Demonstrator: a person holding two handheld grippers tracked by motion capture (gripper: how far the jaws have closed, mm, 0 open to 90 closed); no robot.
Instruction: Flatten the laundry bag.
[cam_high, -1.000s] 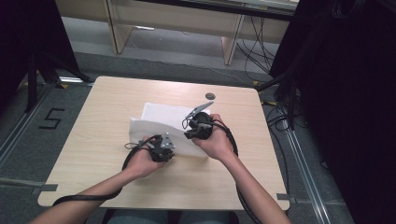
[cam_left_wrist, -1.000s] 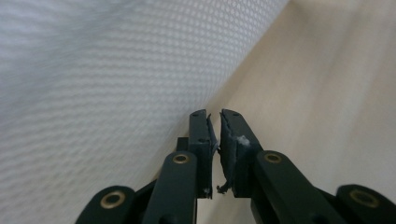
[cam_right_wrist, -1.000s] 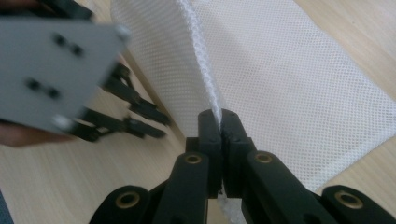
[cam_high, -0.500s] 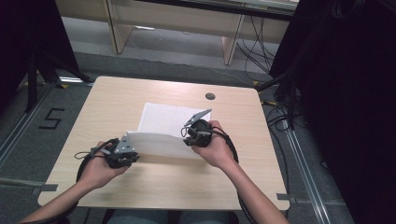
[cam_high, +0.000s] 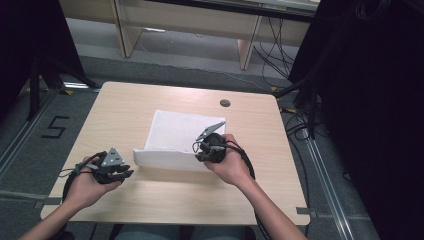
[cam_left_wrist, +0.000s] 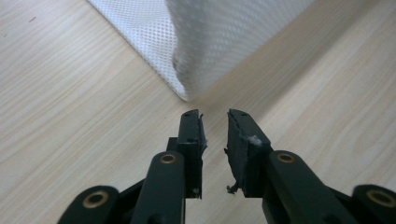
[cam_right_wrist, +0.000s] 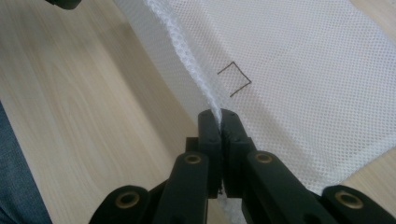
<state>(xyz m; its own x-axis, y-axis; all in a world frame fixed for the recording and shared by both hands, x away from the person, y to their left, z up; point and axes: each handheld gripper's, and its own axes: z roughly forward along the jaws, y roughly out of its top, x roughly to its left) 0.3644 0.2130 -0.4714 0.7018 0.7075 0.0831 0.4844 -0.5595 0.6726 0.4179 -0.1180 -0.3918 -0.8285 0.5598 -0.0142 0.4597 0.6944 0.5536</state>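
Observation:
A white mesh cloth (cam_high: 175, 131) lies in the middle of the wooden table (cam_high: 125, 105), its near edge raised in a fold. My right gripper (cam_high: 199, 156) is shut on that edge, and the right gripper view shows the mesh (cam_right_wrist: 289, 70) pinched between the pads (cam_right_wrist: 219, 122), near a small drawn square (cam_right_wrist: 236, 79). My left gripper (cam_high: 128, 173) hovers left of the cloth's near left corner. Its jaws have just been opening, and they stand apart with nothing between them (cam_left_wrist: 215, 123). The corner of the cloth (cam_left_wrist: 224, 42) hangs just beyond the tips.
A round cable hole (cam_high: 225, 103) sits near the table's far edge. Cables trail from both grippers over the near edge. Dark stands and cables line both sides of the table, and a "5" mark (cam_high: 54, 129) is on the floor at left.
My left gripper drew the cloth's near corner out to the left, let it go and opened. The near edge now stretches wider. The right gripper has kept still, shut on the cloth.

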